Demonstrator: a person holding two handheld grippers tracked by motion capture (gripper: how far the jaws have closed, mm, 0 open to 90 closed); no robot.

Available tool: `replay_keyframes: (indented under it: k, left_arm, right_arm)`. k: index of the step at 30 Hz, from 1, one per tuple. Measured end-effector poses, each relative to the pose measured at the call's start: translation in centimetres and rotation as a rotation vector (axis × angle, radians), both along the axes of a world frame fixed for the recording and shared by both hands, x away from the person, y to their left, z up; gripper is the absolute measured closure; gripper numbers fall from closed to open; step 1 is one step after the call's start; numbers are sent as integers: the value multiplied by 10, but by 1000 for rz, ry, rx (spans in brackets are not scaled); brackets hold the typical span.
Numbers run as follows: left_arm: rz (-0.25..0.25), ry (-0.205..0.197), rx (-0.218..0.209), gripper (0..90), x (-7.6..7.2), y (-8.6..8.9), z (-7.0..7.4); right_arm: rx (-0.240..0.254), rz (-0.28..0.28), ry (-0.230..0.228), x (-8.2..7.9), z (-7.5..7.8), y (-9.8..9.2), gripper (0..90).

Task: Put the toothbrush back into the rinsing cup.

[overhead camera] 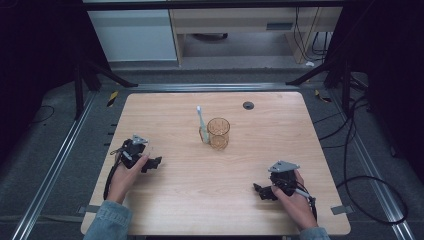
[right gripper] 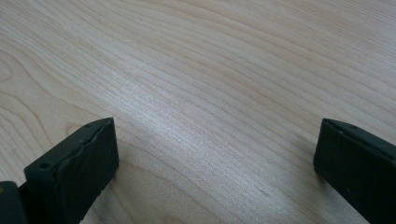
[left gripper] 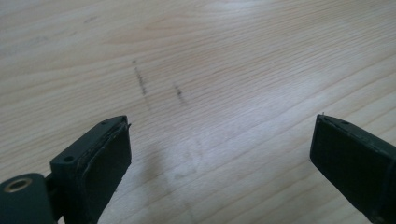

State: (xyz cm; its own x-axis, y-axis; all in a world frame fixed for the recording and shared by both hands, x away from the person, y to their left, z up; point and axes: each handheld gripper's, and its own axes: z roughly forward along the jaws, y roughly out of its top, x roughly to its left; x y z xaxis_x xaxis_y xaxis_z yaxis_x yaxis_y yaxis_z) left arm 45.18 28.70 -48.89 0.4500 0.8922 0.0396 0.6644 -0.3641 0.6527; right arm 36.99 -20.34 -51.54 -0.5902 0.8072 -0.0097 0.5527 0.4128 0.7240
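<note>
Toothbrush (overhead camera: 200, 123) near desk (overhead camera: 165, 107) centre, lying flat, head toward 12 o'clock, handle end touching amber glass cup (overhead camera: 218, 133) at cup's 9 o'clock. Cup upright. Left gripper (overhead camera: 155, 162) at 7 o'clock of cup, right gripper (overhead camera: 260, 190) at 5 o'clock; both well apart from items, resting low, jaws spread wide, holding nothing. Judgement: approach not begun. Advise left gripper take brush mid-handle, jaws across shaft; avoid nudging cup. Cable port (overhead camera: 248, 105) at 1 o'clock, irrelevant.

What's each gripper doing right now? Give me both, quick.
Left gripper: open, fingers wide apart, holding nothing, over bare table.
Right gripper: open, fingers wide apart, holding nothing.
</note>
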Motion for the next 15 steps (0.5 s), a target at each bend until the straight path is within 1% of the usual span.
replay_keyframes:
  k: [2,3,4,6,7,8,10,11,12,15]
  left_arm:
    - [19,5,-8,51,1,4,-4]
    - [19,5,-8,52,1,4,-4]
    - [26,-1,-4,51,2,7,-8]
    - [30,0,1,52,3,8,-10]
    - [33,-4,-21,45,4,10,-13]
    - [33,-4,-21,41,4,10,-13]
    - [35,-28,-30,35,4,14,-15]
    - [35,-28,-30,30,4,14,-15]
    - [42,-63,-49,20,5,18,-19]
    - [49,-69,-54,5,6,20,-20]
  right_arm:
    - [0,0,0,0,0,0,4]
    - [0,0,0,0,0,0,4]
    - [0,0,0,0,0,0,4]
    - [0,0,0,0,0,0,4]
    - [0,0,0,0,0,0,4]
    - [0,0,0,0,0,0,4]
    - [0,0,0,0,0,0,4]
    - [0,0,0,0,0,0,4]
    - [0,0,0,0,0,0,4]
    - [0,0,0,0,0,0,4]
